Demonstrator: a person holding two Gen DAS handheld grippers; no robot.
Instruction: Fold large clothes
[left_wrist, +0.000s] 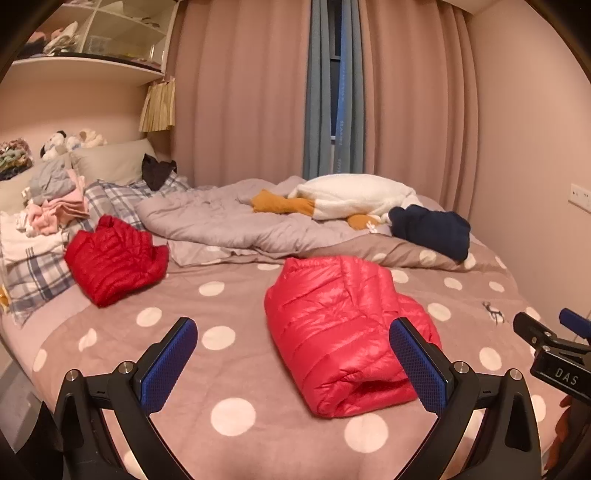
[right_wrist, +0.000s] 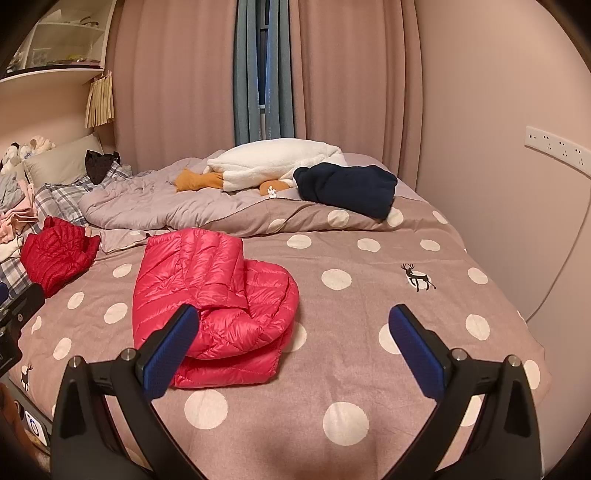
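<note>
A bright pink-red down jacket (left_wrist: 340, 328) lies folded in a compact bundle on the polka-dot bedspread (left_wrist: 229, 317); it also shows in the right wrist view (right_wrist: 214, 299). A darker red down jacket (left_wrist: 114, 258) lies folded to the left, seen too in the right wrist view (right_wrist: 59, 254). My left gripper (left_wrist: 293, 343) is open and empty, held above the bed just in front of the pink-red jacket. My right gripper (right_wrist: 293, 332) is open and empty, to the right of that jacket. The right gripper also shows at the left view's right edge (left_wrist: 546, 339).
A crumpled grey duvet (left_wrist: 236, 218), a white plush goose (left_wrist: 354, 195) and a folded navy garment (left_wrist: 432, 229) lie at the far side. A pile of clothes (left_wrist: 51, 206) and plaid pillows (left_wrist: 122, 195) sit at the left. Curtains (left_wrist: 406, 92) hang behind; a wall (right_wrist: 517, 221) stands right.
</note>
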